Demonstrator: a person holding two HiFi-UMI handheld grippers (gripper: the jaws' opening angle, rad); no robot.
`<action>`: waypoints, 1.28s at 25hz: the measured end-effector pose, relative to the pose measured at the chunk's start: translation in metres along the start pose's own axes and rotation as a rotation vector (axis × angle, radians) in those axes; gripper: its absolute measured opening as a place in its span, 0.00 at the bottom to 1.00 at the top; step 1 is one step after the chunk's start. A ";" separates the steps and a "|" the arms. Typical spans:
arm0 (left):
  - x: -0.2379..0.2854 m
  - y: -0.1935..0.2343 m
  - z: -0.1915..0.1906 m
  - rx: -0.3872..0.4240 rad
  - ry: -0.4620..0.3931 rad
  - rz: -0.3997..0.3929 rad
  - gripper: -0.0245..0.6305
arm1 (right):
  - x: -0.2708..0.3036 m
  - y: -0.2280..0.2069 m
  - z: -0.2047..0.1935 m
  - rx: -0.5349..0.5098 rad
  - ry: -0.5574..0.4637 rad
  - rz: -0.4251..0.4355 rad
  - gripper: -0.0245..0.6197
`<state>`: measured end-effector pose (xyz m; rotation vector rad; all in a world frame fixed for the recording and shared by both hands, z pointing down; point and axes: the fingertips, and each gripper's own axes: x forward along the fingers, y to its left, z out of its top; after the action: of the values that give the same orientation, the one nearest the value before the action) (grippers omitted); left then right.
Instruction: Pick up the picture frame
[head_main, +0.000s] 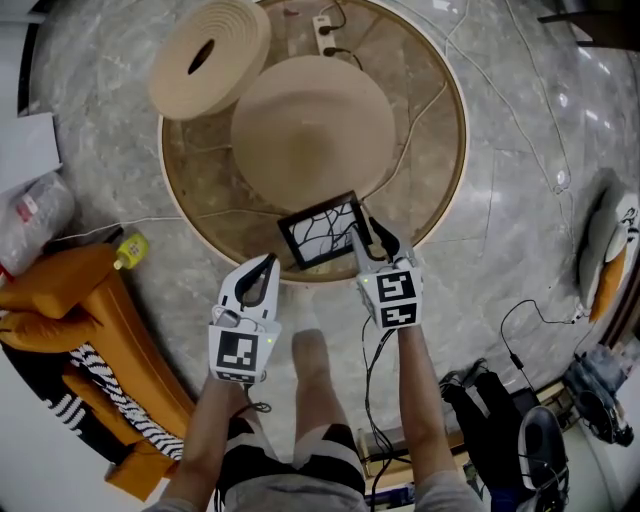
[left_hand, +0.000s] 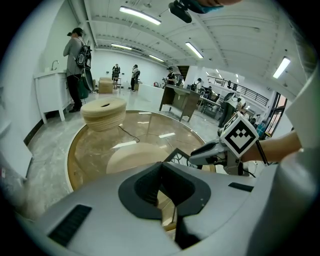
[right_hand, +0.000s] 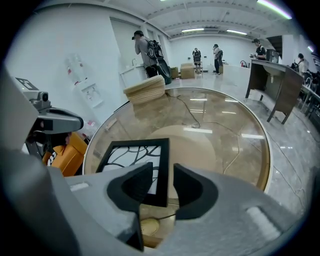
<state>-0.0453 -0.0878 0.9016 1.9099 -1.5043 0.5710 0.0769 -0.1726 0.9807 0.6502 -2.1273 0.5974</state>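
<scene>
The picture frame is black with a white branch drawing and lies flat on the near edge of the round glass table. My right gripper is open at the frame's right side. In the right gripper view the frame has its right border in the gap between the jaws of my right gripper, and the pads do not press on it. My left gripper hangs just off the table's near rim, left of the frame, with its tips together and nothing held. In the left gripper view, my left gripper faces the frame's corner.
A beige dome base sits under the glass behind the frame. A ribbed beige ring and a power strip with cables lie farther back. An orange seat and a yellow bottle are at left, bags at right.
</scene>
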 end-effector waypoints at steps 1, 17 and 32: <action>0.000 0.000 0.000 -0.004 0.001 0.001 0.07 | 0.001 0.000 -0.001 0.000 0.004 0.000 0.24; 0.003 0.001 -0.011 -0.035 0.011 0.006 0.07 | 0.008 0.002 -0.009 0.004 0.021 0.004 0.23; -0.008 0.005 -0.005 -0.067 0.006 0.020 0.07 | 0.008 0.001 -0.008 0.022 0.045 -0.047 0.14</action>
<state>-0.0513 -0.0796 0.9011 1.8424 -1.5212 0.5287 0.0770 -0.1688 0.9913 0.6908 -2.0611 0.6056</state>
